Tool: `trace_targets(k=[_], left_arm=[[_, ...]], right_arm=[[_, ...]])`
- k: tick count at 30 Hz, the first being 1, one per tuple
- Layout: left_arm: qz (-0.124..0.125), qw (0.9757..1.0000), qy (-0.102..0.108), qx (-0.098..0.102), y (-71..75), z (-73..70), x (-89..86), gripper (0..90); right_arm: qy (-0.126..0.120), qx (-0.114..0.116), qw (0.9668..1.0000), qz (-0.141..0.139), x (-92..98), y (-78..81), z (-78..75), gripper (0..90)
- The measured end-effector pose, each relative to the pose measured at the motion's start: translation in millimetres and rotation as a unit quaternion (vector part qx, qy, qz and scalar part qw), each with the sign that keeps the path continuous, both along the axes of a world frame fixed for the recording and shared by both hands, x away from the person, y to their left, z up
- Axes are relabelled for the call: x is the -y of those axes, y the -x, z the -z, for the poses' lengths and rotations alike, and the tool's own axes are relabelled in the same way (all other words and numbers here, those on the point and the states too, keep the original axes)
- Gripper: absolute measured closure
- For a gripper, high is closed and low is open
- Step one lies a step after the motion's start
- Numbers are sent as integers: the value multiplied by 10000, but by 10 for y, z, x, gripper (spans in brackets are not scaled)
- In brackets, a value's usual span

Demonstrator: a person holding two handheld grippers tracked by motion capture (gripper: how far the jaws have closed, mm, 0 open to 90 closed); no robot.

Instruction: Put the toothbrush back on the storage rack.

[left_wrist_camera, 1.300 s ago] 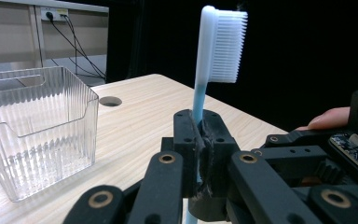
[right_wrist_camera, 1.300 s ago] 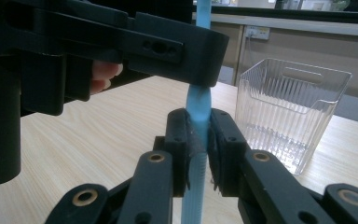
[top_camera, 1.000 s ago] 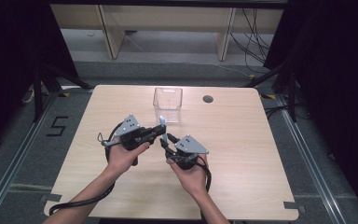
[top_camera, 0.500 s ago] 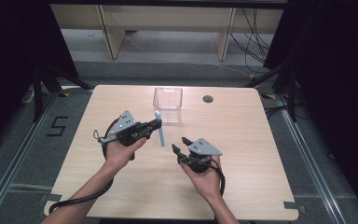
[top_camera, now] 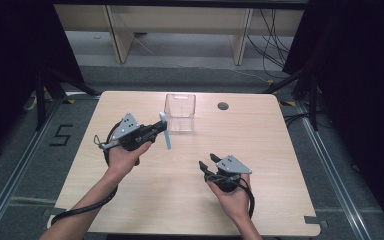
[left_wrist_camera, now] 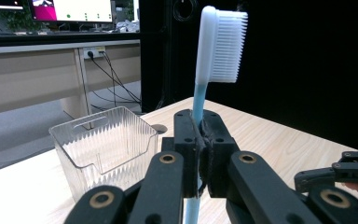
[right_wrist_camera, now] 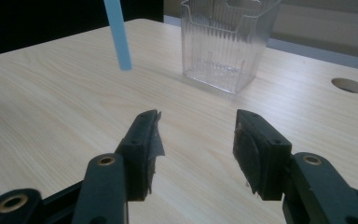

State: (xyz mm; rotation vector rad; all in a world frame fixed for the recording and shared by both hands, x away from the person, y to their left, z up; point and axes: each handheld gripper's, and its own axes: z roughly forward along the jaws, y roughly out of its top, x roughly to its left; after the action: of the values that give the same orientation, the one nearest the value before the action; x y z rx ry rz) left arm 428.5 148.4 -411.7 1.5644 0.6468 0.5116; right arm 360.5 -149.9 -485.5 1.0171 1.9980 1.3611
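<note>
Near the worktop's (top_camera: 130, 200) middle, at about ten o'clock from its centre, the left gripper (top_camera: 156, 129) holds a toothbrush (top_camera: 166, 134) with its fingers clamped tight on the pale blue handle. Seen along the left gripper, the brush stands upright, white bristle head (left_wrist_camera: 223, 44) on top, handle passing down between the fingers. A clear ribbed box (top_camera: 180, 112) sits empty at twelve o'clock, just beyond the brush, apart from it. Down at five o'clock the right gripper (top_camera: 206, 164) hovers low over the worktop, its fingers having just spread apart with nothing between them. Judging by this, the brush has been picked up and is in one gripper alone; what seems left is to carry it over the box, lower it in, and let go. No part of the brush is inside the box yet.
</note>
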Motion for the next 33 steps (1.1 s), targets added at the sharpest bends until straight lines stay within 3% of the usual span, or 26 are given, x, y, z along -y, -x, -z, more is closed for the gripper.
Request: trace_targets(k=[2,3,8,10,13,15,16,17,21,28,31,32,33], left_arm=[[-6,10000,3,17,-4,-5,-3,857],[-18,10000,-14,47,-9,-11,-9,856],[-65,9999,-37,105,-30,-28,-33,856],[-74,9999,-54,113,-39,-29,-36,857],[-87,9999,-55,123,-57,-28,-30,856],[-105,9998,-74,133,-67,-30,-26,857],[-107,9998,-84,140,-74,-32,-24,856],[-104,9998,-98,162,-83,-34,-22,856],[-126,9996,-153,212,-118,-49,-16,856],[-160,9993,-161,285,-189,-93,-8,856],[-174,9994,-160,270,-206,-90,-12,857],[-173,9994,-157,272,-211,-90,-13,857],[-170,9993,-171,282,-217,-93,-15,857]], right_arm=[[-3,-55,10000,-3,15,8,5,508],[-130,7,9999,64,28,10,30,508],[27,135,9997,193,117,24,64,509],[-77,-9,9996,274,141,38,75,509],[-179,1,9994,307,143,38,92,509],[-105,55,9993,363,177,38,100,509],[-25,225,9992,327,203,17,108,509],[-281,13,9989,382,185,44,120,509],[-194,147,9987,447,254,47,133,506],[-475,125,9972,562,296,59,170,501],[-450,80,9970,619,299,68,168,500],[-353,252,9975,561,313,46,178,500],[-353,252,9975,561,313,46,178,500]])
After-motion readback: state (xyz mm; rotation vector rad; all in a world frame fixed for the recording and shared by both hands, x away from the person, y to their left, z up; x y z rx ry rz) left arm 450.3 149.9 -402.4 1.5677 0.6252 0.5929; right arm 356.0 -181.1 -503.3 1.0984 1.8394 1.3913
